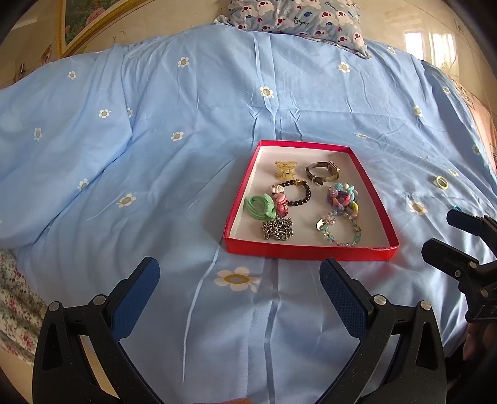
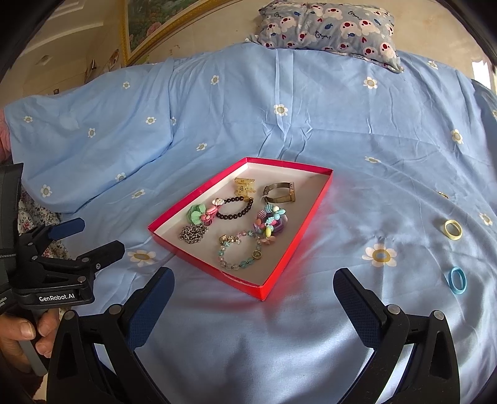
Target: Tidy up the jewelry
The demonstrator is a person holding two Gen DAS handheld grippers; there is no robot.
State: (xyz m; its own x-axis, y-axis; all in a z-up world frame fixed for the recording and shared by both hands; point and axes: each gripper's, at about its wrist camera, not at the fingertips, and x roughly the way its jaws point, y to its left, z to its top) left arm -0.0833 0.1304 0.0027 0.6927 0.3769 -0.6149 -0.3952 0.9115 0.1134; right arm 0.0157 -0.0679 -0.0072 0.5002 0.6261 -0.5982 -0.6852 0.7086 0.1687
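A shallow red tray [image 1: 310, 248] [image 2: 264, 290] lies on the blue bedspread. It holds several pieces: a silver chain [image 1: 277, 230] [image 2: 193, 231], a green hair tie [image 1: 259, 205], a black bead bracelet [image 1: 299, 192] [image 2: 236, 208], a watch [image 1: 323, 171] [image 2: 279, 191], a yellow hair clip [image 1: 285, 169] and bead bracelets [image 1: 341, 230] [image 2: 239, 251]. A yellow ring [image 2: 452, 229] [image 1: 441, 182] and a blue ring [image 2: 456, 279] lie on the bedspread right of the tray. My left gripper [image 1: 239, 292] [image 2: 90, 236] is open and empty in front of the tray. My right gripper [image 2: 253, 298] [image 1: 441, 233] is open and empty.
The blue flowered bedspread [image 1: 186, 140] covers the bed. A patterned pillow [image 2: 329, 26] lies at the far end. A gold-framed picture [image 2: 146, 21] hangs on the wall at the back left. A floral fabric [image 1: 15, 304] shows at the left bed edge.
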